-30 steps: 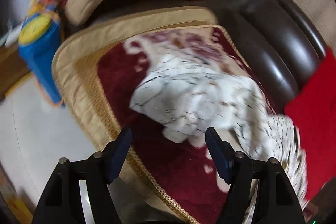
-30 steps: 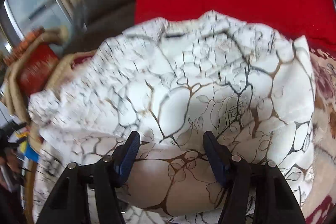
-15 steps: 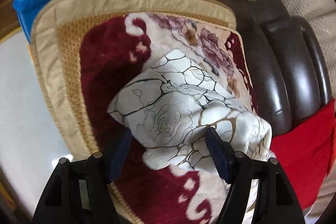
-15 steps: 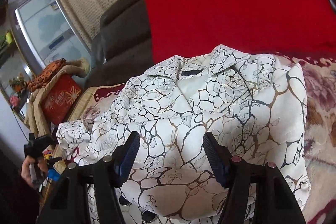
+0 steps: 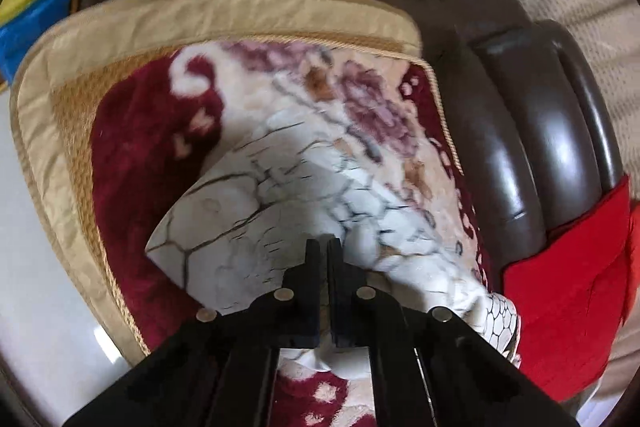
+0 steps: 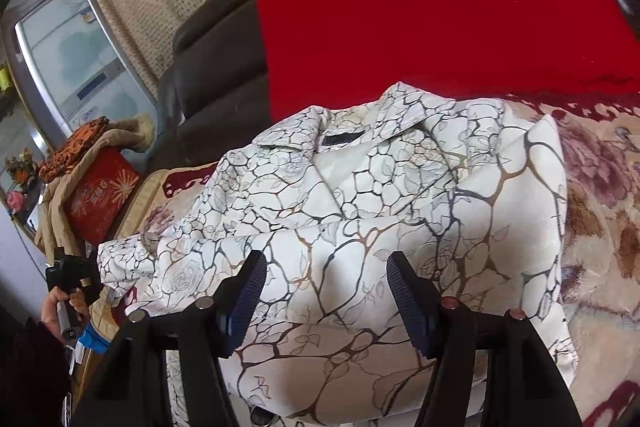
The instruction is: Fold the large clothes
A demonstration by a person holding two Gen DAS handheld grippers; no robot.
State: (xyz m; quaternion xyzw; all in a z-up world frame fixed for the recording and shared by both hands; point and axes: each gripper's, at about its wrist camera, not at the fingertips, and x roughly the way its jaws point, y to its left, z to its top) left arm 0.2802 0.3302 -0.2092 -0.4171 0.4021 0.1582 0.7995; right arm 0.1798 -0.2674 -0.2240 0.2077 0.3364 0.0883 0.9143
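Dark leather sofa [image 5: 532, 147], backrest draped on one side with a plain red cloth [image 6: 440, 27]. Over the seat, a plush maroon-and-cream floral seat cover [image 5: 140, 147] with a tan border.

Lying on that cover, collar towards the backrest: a white shirt [image 6: 360, 187] with a crackle print, body rumpled, one sleeve [image 5: 224, 227] trailing out to the left side.

Left claw [image 5: 323, 247]: wide open over that sleeve a moment ago, now snapped shut, fingers together with cloth bunched beneath them. Apparently pinching the sleeve fabric, though hard to confirm through the blur. Probably the start of carrying the sleeve in over the body for a first fold.

Right claw [image 6: 324, 279]: fingers apart, unchanged, hovering above the lower body of the shirt, gripping nothing.

Room for moving: bare seat cover left of the sleeve and right of the shirt, enough for flattening. Less at the back, with the collar near the red cloth. Front edge of the seat close under the hem, so some risk of cloth sliding off there. Clutter beyond the left end, well apart.
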